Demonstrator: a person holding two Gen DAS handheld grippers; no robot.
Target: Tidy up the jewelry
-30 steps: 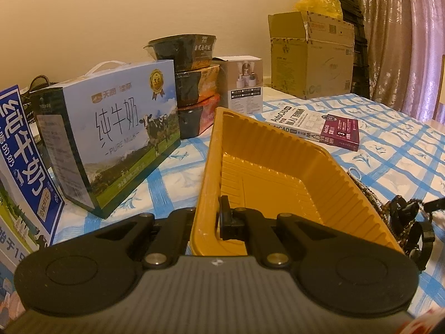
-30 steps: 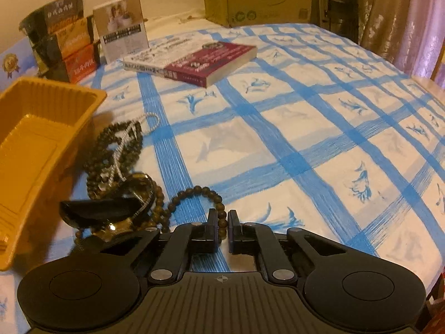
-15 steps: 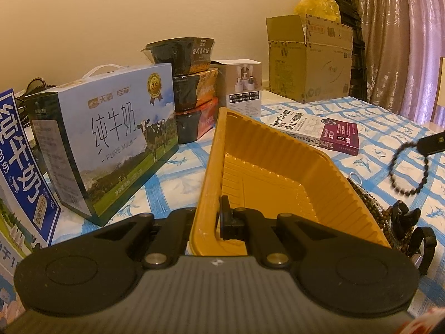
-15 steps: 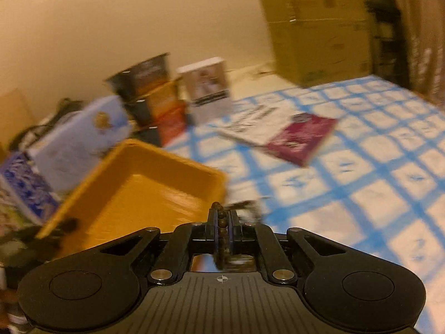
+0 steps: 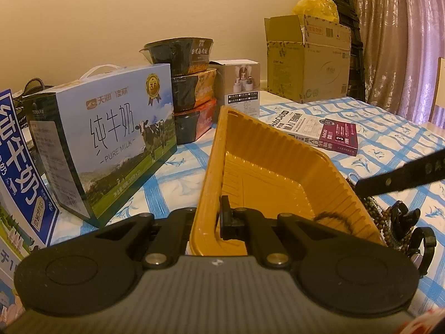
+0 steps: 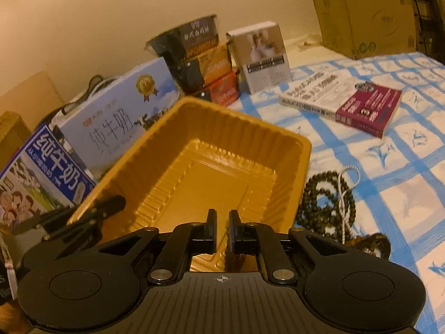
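Nearest, the left gripper [image 5: 214,217] is clamped on the near wall of the yellow tray [image 5: 267,164], one finger inside and one outside the rim. A dark bead bracelet [image 5: 331,218] lies blurred in the tray's near right corner; the rest of the ribbed floor is bare. Above that end hangs the right gripper [image 6: 222,228], whose jaws have just been opening; a narrow gap shows between its pads with nothing in it, and the blurred beads sit just below. In the left wrist view one of its fingers [image 5: 403,174] reaches in from the right over the tray's rim.

Just beside the tray's right wall, on the blue-checked tablecloth [image 6: 389,194], more jewelry lies in a pile [image 6: 328,206]: dark bead strands, a pale chain and black hair clips.

Left of the tray stands a milk carton box [image 5: 111,139] with a cow on its face, and a second blue box [image 5: 16,167] nearer still. Behind the tray, three instant-food bowls [image 5: 189,89] are stacked, with a small white box [image 5: 242,83] beside them. A book [image 6: 345,100] lies flat to the right, and farthest back sits a cardboard carton [image 5: 306,58], its flaps up.
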